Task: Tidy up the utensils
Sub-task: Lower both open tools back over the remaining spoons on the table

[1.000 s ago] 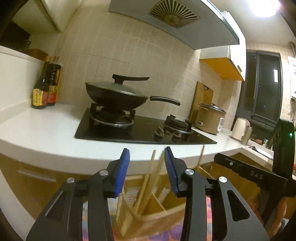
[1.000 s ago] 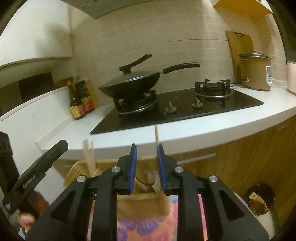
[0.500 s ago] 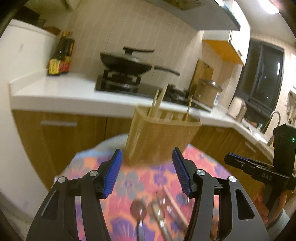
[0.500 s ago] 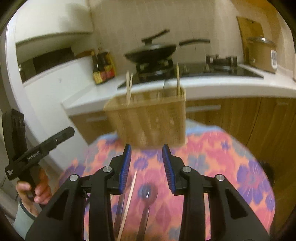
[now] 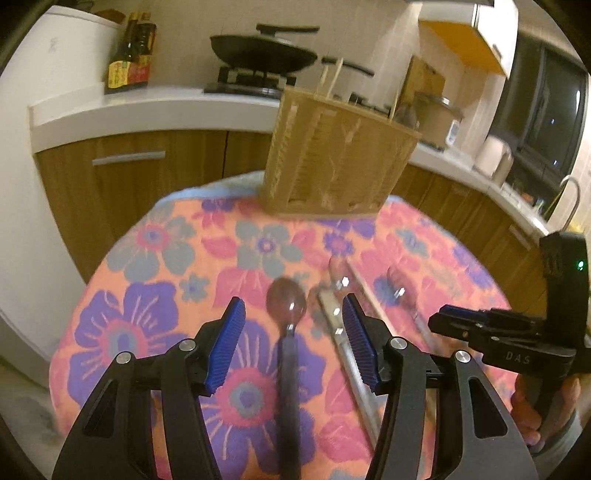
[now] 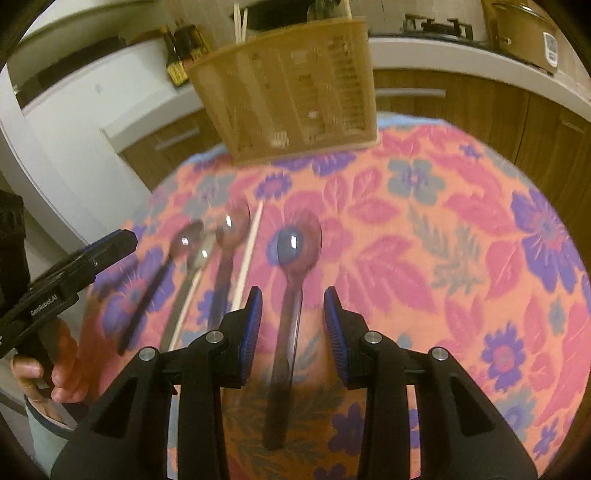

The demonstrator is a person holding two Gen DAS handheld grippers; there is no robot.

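Note:
A wooden utensil holder (image 5: 338, 158) with a few chopsticks in it stands at the table's far edge; it also shows in the right wrist view (image 6: 291, 96). Several spoons and chopsticks lie on the floral tablecloth. My left gripper (image 5: 293, 345) is open, its jaws either side of a dark-handled spoon (image 5: 287, 314). My right gripper (image 6: 293, 334) is open, its jaws either side of another spoon (image 6: 291, 266). A chopstick (image 6: 248, 258) and more spoons (image 6: 229, 236) lie to its left. Both views are blurred.
The floral tablecloth (image 6: 461, 258) covers a round table. Behind it runs a white kitchen counter (image 5: 122, 110) with a wok on the stove (image 5: 264, 51), sauce bottles (image 5: 129, 62) and a rice cooker (image 6: 524, 33). Wooden cabinets stand below.
Both grippers have tilted down from the counter to the table and dropped toward the utensils. The left jaws have opened wider; each gripper now straddles a spoon.

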